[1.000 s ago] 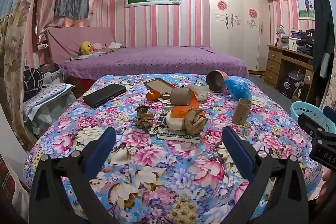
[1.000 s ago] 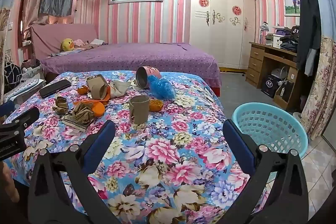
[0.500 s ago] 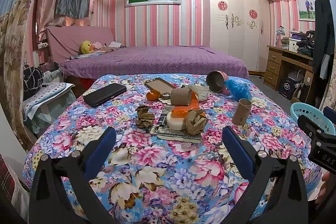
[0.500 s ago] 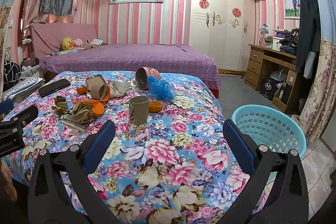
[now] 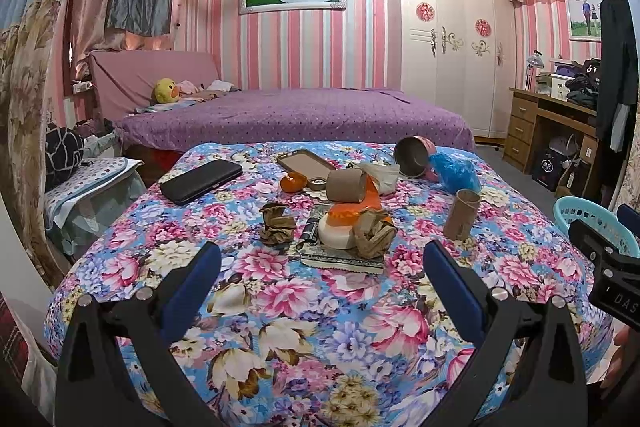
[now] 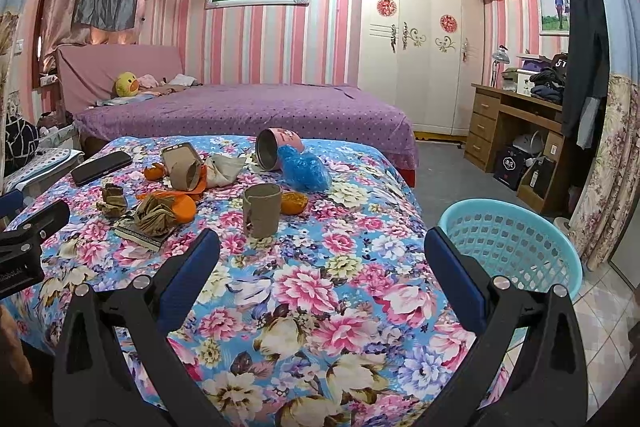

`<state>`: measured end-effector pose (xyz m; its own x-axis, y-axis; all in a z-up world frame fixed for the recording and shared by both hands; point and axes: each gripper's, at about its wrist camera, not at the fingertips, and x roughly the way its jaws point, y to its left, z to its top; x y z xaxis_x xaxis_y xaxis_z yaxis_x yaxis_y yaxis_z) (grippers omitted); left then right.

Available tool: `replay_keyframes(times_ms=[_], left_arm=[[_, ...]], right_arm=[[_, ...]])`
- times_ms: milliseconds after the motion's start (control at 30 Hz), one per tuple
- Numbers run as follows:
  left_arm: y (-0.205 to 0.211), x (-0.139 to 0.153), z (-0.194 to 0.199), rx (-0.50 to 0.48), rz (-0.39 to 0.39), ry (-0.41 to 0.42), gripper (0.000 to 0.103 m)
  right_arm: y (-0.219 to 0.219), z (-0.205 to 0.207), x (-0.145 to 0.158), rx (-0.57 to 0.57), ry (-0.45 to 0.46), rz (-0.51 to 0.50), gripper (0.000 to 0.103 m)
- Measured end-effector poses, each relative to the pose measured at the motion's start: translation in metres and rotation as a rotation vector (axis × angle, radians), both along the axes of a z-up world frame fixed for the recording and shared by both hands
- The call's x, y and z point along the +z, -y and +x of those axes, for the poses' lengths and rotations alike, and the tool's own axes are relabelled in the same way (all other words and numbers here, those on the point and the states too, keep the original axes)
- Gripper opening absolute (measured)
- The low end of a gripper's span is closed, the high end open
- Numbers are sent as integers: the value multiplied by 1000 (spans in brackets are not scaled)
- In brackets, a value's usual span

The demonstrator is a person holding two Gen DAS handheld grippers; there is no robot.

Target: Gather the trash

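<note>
Trash lies on a floral-cloth table (image 5: 280,327): two crumpled brown paper wads (image 5: 277,223) (image 5: 374,233), orange peel (image 5: 352,209), an upright cardboard tube (image 5: 462,214) (image 6: 262,209), a tube lying on its side (image 5: 346,185), a blue plastic bag (image 5: 456,171) (image 6: 304,169) and a tipped pink cup (image 6: 276,147). My left gripper (image 5: 320,281) hovers open over the near table edge, short of the trash. My right gripper (image 6: 320,269) is open too, nearer than the upright tube. A light blue basket (image 6: 516,247) stands on the floor at the table's right.
A black phone (image 5: 202,181), a phone case (image 5: 306,163), a whole orange (image 5: 293,183) and a notebook (image 5: 340,257) also lie on the table. A purple bed (image 5: 296,119) is behind it, a wooden desk (image 6: 516,123) far right, a covered stool (image 5: 88,187) left.
Both views shifted very slightly; the grippers stayed open and nothing on the table moved.
</note>
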<state>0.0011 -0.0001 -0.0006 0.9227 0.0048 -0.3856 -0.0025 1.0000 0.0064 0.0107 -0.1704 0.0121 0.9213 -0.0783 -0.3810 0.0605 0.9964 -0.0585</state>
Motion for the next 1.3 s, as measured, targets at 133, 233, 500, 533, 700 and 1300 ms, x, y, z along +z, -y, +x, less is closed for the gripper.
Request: replay_keyframes(times_ms=[133,233,500,533,700,1300], left_arm=[[0,0,0,0,0,0,99],[0,0,0,0,0,-1,99],[0,0,0,-1,0,-1,99],[0,0,0,-1,0,0,99],[0,0,0,0,-1,-1,99],[-1,0,0,0,-1,0,99]], right_arm=[[1,0,0,-2,0,0,99],[1,0,-1,-2,0,0,99],[2,0,-1,-3,-2,0,99],[2,0,-1,-2,-1,0,99],[2,0,-1,-3,-1,-1,99],[6,1,-1,-9,-2,-1,99]])
